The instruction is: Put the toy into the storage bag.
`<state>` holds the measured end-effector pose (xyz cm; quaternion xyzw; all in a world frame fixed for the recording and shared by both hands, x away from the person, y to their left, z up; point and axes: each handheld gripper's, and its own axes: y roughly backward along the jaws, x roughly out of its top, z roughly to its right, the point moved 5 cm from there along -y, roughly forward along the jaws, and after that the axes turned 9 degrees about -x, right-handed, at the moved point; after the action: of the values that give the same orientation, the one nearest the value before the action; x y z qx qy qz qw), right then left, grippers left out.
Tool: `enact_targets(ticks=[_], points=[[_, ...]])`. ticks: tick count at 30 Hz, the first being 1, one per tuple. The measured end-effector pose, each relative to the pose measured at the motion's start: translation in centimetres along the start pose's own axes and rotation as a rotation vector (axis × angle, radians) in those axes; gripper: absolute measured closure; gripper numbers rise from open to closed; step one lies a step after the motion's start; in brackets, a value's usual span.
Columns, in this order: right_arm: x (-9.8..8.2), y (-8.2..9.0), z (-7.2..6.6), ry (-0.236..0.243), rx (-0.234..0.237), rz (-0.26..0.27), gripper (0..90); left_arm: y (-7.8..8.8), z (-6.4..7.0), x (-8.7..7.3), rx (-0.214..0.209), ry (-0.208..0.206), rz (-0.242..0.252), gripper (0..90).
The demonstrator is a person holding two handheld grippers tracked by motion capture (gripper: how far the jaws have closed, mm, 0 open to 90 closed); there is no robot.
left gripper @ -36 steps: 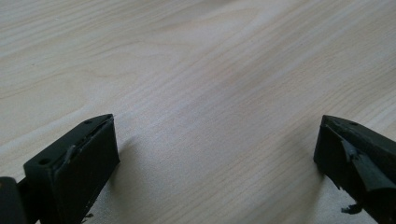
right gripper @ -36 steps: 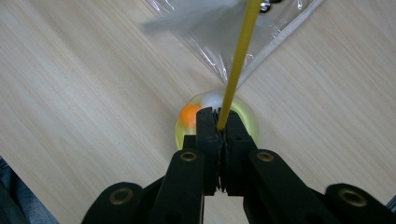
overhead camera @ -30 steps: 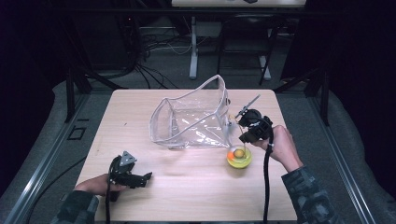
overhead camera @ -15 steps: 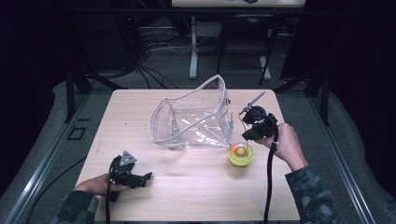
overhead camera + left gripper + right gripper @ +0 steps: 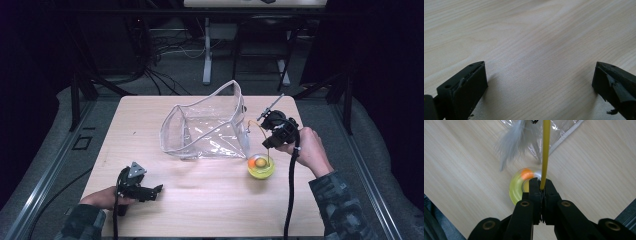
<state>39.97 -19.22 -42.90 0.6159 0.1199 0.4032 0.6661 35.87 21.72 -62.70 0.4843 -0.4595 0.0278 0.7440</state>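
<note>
Now right tongs clamped on yellow wand, shifted slightly beside yellow dish, left tongs wide, unmoved.

A pale, wood-grained rectangular surface stands on a grey carpeted floor in a dim room whose edges fall into darkness. Behind it, black cables lie tangled on the carpet near the white metal leg of a second table. Dark stand legs rise at the left, and a grey metal rail runs along the floor beside the surface.
</note>
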Motion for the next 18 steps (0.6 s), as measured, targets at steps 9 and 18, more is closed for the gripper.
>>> enact_targets(ticks=[9, 18], points=[[0.4, 0.7, 1.2, -0.004, 0.001, -0.017, 88.2, 0.0, 0.0, 0.0, 0.0, -0.001, -0.001, 0.0], [1.0, 1.3, 2.3, 0.001, 0.001, -0.051, 88.2, 0.0, 0.0, 0.0, 0.0, 0.0, 0.0, 0.0]])
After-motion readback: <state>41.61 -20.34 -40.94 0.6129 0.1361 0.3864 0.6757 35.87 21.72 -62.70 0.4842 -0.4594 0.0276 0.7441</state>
